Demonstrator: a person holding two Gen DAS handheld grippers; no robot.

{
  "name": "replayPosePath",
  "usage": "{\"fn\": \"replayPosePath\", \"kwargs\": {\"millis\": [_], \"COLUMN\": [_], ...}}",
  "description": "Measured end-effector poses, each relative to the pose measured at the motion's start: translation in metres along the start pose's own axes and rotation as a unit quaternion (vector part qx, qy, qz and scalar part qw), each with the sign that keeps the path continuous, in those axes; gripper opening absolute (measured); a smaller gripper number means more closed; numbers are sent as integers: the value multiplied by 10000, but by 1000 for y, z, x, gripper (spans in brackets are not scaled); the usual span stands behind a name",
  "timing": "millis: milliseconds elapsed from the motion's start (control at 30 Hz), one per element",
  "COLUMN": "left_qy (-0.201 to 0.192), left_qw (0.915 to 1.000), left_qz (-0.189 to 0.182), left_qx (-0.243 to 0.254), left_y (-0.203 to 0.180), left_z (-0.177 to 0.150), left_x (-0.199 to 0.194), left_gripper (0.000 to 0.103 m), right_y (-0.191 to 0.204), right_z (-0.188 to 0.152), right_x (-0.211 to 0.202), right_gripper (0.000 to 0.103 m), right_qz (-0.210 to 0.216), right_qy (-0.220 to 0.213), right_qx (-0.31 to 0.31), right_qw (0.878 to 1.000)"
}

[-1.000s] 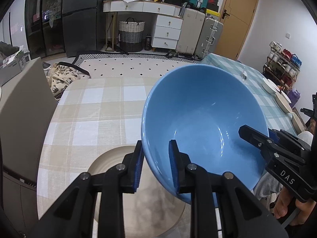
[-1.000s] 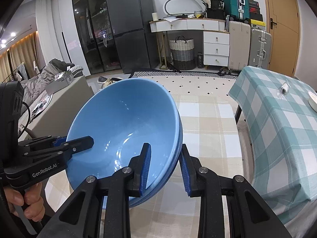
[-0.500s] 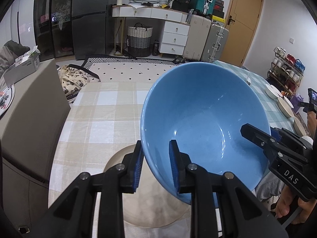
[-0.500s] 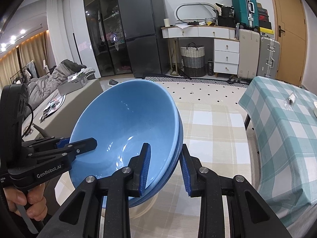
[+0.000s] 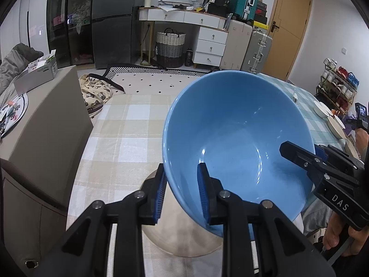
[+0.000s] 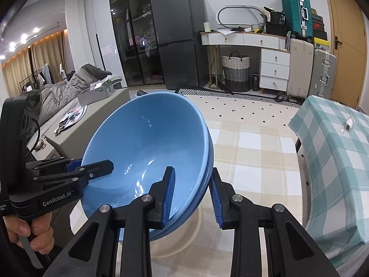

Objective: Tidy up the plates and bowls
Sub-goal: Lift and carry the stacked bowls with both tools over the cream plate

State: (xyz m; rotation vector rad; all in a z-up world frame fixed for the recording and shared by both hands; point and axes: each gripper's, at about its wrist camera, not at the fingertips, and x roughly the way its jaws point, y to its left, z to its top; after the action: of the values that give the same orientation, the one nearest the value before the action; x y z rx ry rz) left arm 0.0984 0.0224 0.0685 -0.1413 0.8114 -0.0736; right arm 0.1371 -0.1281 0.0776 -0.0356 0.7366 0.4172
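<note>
- Left wrist view: the left gripper (image 5: 182,194) has its jaws narrow, pinched on the near rim of the bowl (image 5: 237,138), which fills the centre-right of the frame, tipped and clear of the table (image 5: 120,129). The right gripper (image 5: 299,154) bites the rim from the right edge. Only a thin bit of rim sits between the pads, so I reckon glazed ceramic could slide out if either hand twists.
- Same view: a beige plate (image 5: 180,240) sits low centre, right under the bowl. A slip probably means the bowl lands on it and chips something.
- Right wrist view: the right gripper (image 6: 191,196) is narrow too, clamped on the rim at lower centre. It looks like two bowls nested (image 6: 150,159), a second edge showing outside the first. If the hands drift apart or tilt more, the inner one could shift or pop loose.
- Same view: left gripper (image 6: 96,166) holds the far rim at mid-left.
</note>
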Motion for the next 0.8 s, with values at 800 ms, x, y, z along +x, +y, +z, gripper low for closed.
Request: {"fn": "replayPosePath", "kwargs": {"millis": [800], "left_qy": [202], "left_qw": [9995], "left_qz": [211], "left_qx": [-123], "left_y": [32], "left_z": [-22], "left_x": [-1], "left_gripper": [25], "right_y": [38], "right_z": [-4], "right_x": [27], "right_gripper": [30], "right_qz": [235], "right_qy": [285], "right_qx": [-343], "right_qw": [9987]}}
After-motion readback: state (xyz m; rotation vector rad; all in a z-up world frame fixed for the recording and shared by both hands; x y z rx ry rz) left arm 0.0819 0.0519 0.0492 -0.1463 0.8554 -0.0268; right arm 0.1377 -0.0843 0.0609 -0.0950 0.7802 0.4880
